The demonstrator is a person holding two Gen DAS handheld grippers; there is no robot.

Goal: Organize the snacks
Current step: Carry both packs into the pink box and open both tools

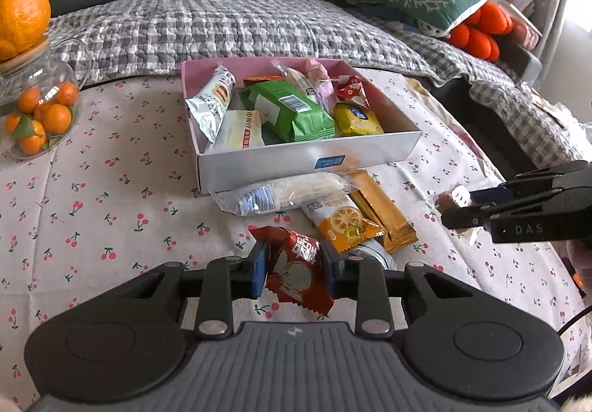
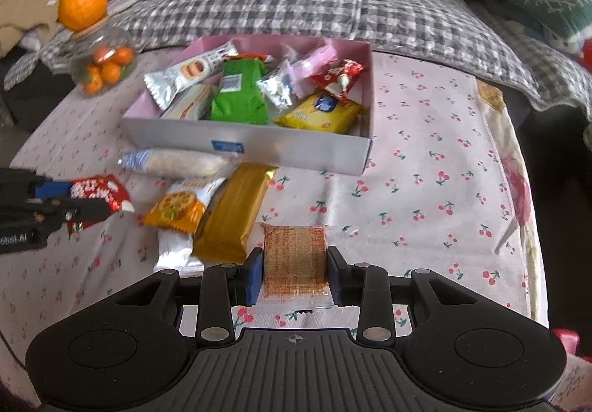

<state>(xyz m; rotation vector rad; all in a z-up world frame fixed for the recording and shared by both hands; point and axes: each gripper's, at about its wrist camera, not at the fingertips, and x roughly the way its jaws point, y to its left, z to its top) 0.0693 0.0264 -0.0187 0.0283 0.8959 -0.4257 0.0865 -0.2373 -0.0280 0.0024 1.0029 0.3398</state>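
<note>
The left gripper (image 1: 295, 269) is clamped on a red packet (image 1: 296, 273); the right gripper (image 2: 295, 273) pinches a brown wafer pack (image 2: 295, 258). Just ahead lie a gold bar (image 2: 233, 216), an orange packet (image 2: 181, 206) and a long clear pack (image 2: 177, 162) against the half-filled snack box (image 2: 296, 149).

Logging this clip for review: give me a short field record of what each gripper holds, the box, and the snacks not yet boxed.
left gripper: shut on red snack packet
right gripper: shut on brown clear-wrapped snack
box: open, partly filled, green packet and yellow packet inside
loose on tablecloth: gold bar, orange packet, clear-wrapped white roll, white packet
</note>
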